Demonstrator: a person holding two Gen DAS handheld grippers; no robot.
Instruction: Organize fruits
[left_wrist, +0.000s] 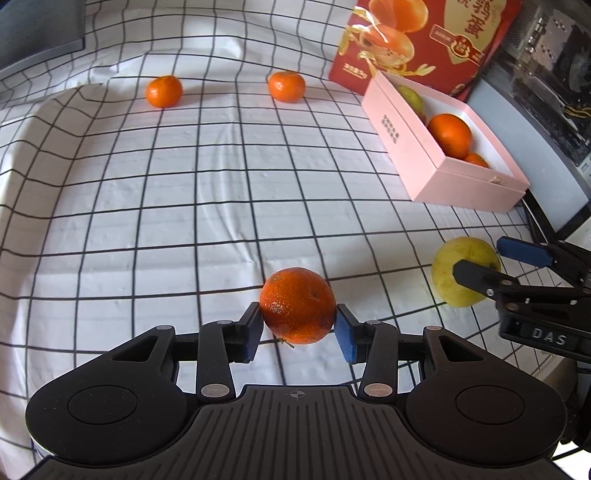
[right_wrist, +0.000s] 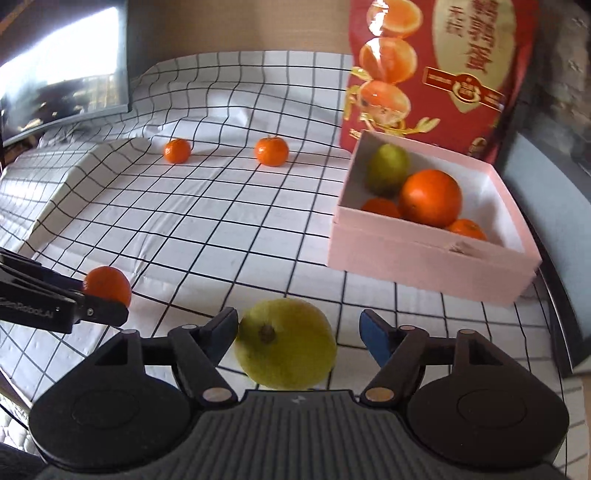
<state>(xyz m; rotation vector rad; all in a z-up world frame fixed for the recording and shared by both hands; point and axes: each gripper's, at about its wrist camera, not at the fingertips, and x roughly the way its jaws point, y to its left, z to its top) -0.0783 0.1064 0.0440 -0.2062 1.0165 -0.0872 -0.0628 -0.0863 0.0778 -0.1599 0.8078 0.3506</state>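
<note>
My left gripper (left_wrist: 298, 326) is shut on a mandarin (left_wrist: 297, 305), both blue pads pressing its sides; it also shows in the right wrist view (right_wrist: 108, 285). My right gripper (right_wrist: 298, 334) is open around a yellow-green pear (right_wrist: 286, 343) on the cloth; the left pad is near it, the right pad apart. The pear also shows in the left wrist view (left_wrist: 448, 275). A pink box (right_wrist: 424, 254) at the right holds a green pear (right_wrist: 388, 168), a large orange (right_wrist: 431, 197) and small mandarins. Two loose mandarins (left_wrist: 164, 91) (left_wrist: 286, 86) lie far back.
A white cloth with a black grid (left_wrist: 184, 192) covers the surface. A red fruit carton (right_wrist: 436, 74) stands behind the pink box. A dark monitor (right_wrist: 62, 96) is at the far left. Grey equipment (left_wrist: 546, 74) stands at the right edge.
</note>
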